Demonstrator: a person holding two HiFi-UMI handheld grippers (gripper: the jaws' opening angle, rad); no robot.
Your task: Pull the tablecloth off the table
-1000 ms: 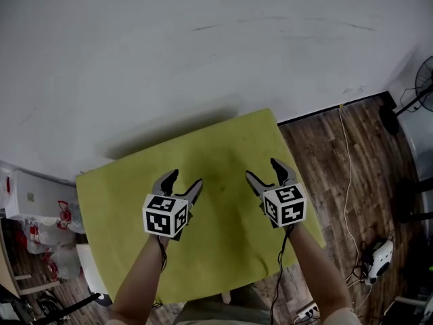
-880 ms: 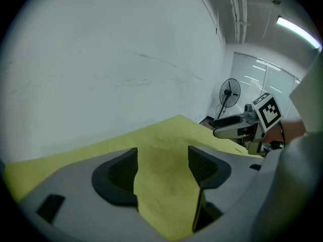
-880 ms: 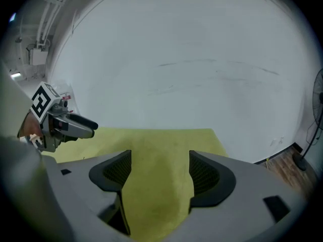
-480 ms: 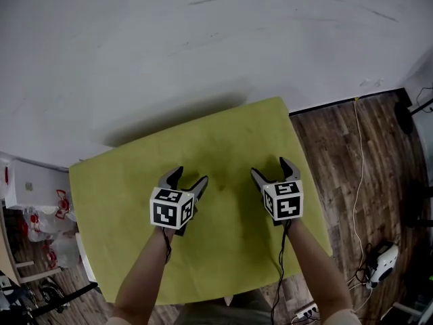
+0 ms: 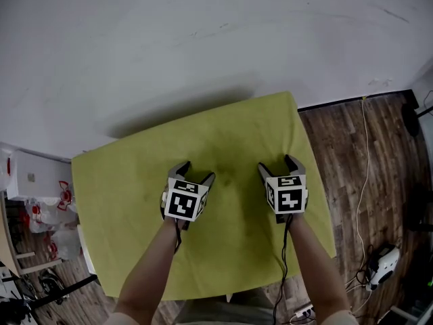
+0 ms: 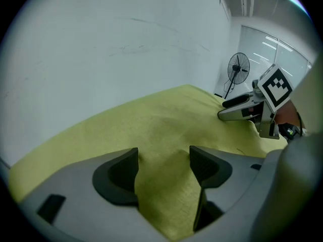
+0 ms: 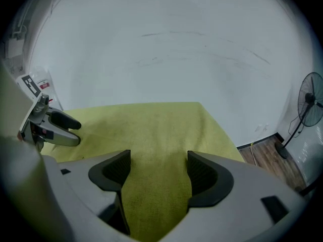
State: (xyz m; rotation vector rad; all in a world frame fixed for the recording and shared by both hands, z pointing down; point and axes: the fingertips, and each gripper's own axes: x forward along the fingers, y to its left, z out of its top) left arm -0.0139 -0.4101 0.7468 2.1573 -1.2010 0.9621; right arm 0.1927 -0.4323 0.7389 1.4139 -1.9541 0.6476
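A yellow-green tablecloth [image 5: 135,202] covers the whole table, which stands against a white wall. My left gripper [image 5: 195,172] is low over the cloth's middle, pointing steeply down. Its jaws have just been opening and stand open, with a slight ridge of cloth [image 6: 164,185] between the fingertips of the left gripper [image 6: 162,158]. My right gripper [image 5: 277,164] is beside it, nearer the table's right edge, open too after widening a little. Flat cloth [image 7: 151,130] lies between the fingertips of the right gripper [image 7: 156,161]. Neither pair of pads presses on the fabric.
Wooden floor [image 5: 365,154] lies to the right, with a cable [image 5: 365,134] and a white device [image 5: 382,263]. A standing fan [image 7: 310,105] is at the far right. A white box [image 5: 27,178] and bags [image 5: 47,229] sit left of the table.
Both grippers have come down closer to the tablecloth and tipped more steeply. Their jaws stand a little wider than before.
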